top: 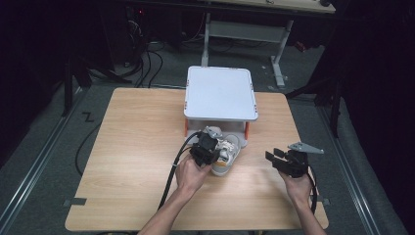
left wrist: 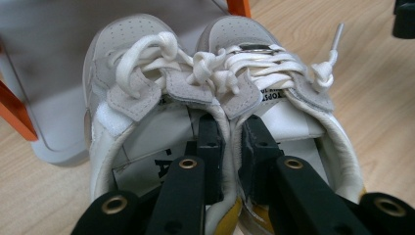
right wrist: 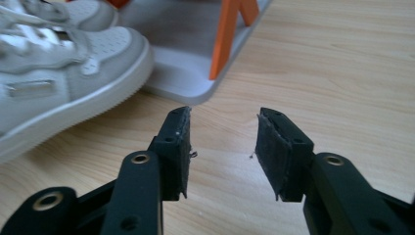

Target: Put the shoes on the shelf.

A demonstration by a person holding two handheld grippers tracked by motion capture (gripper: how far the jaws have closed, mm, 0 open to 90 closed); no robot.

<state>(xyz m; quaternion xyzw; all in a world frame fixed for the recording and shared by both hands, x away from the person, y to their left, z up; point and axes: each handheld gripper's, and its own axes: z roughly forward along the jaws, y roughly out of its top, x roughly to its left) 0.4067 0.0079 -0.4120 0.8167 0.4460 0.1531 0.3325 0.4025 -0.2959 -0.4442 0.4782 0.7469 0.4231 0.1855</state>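
Observation:
A pair of small grey-and-white sneakers [top: 229,152] with white laces sits on the wooden table [top: 137,147], toes toward a white rack. My left gripper [top: 208,147] is shut on them: in the left gripper view one jaw sits inside the left shoe [left wrist: 132,73] and the other inside the right shoe [left wrist: 254,54], and the left gripper [left wrist: 230,132] pinches the two inner collar walls together. My right gripper [top: 274,156] hovers to the right of the shoes. In its own view the right gripper [right wrist: 222,142] stands open over bare wood, with one sneaker [right wrist: 73,63] at the upper left.
The white two-level rack [top: 221,93] with orange legs [right wrist: 225,39] stands at the table's far middle, its lower shelf [right wrist: 186,29] just beyond the shoe toes. A metal desk frame and cables lie on the dark floor behind.

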